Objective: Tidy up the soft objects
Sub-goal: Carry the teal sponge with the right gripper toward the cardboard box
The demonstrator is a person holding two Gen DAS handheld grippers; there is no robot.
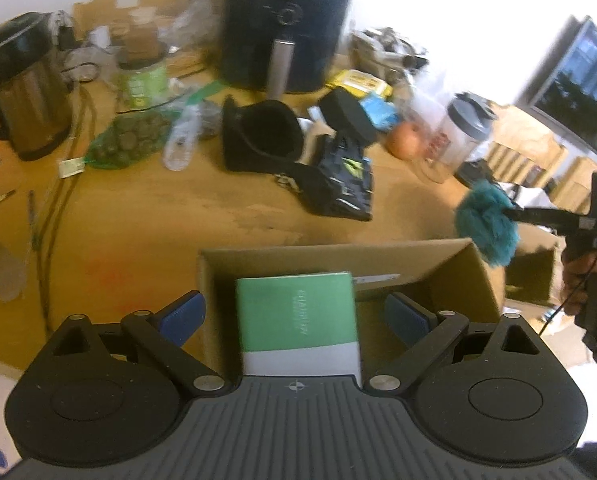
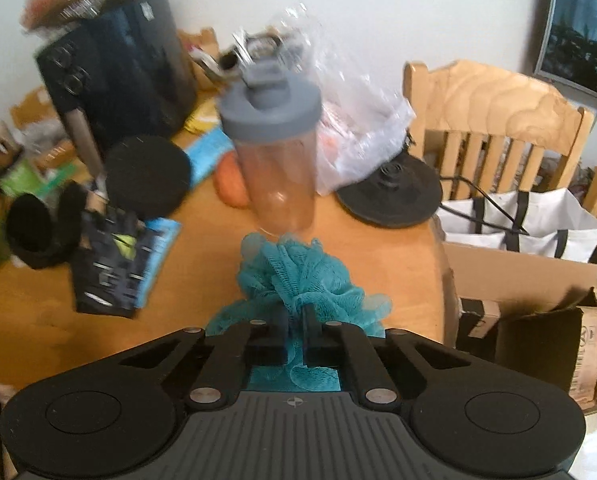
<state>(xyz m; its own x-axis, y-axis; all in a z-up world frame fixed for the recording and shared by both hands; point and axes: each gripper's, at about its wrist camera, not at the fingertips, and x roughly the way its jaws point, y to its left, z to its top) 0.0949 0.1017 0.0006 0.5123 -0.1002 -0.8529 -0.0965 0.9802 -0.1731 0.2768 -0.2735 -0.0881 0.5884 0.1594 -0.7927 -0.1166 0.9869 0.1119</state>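
Teal mesh bath sponge: pinched in the right gripper, whose black fingers are pressed nearly together on its gathered netting. In the left wrist view the same sponge hangs at 3 o'clock, held off the table beside the far right corner of the open brown cardboard box; a hand grips the right tool's handle there.

Left gripper: jaws spread wide, blue-padded fingers apart and touching nothing, poised over the box. A green-and-white rectangular carton stands in the box between them.

Surface: tan wooden table, heavily cluttered. In the right wrist view, a clear shaker bottle with grey lid stands at 12 o'clock just beyond the sponge; a black air fryer at 10 o'clock; a round black kettle base at 2 o'clock; a wooden slatted chair past the table edge.

Sponge condition: ruffled, fluffy, with no visible damage.
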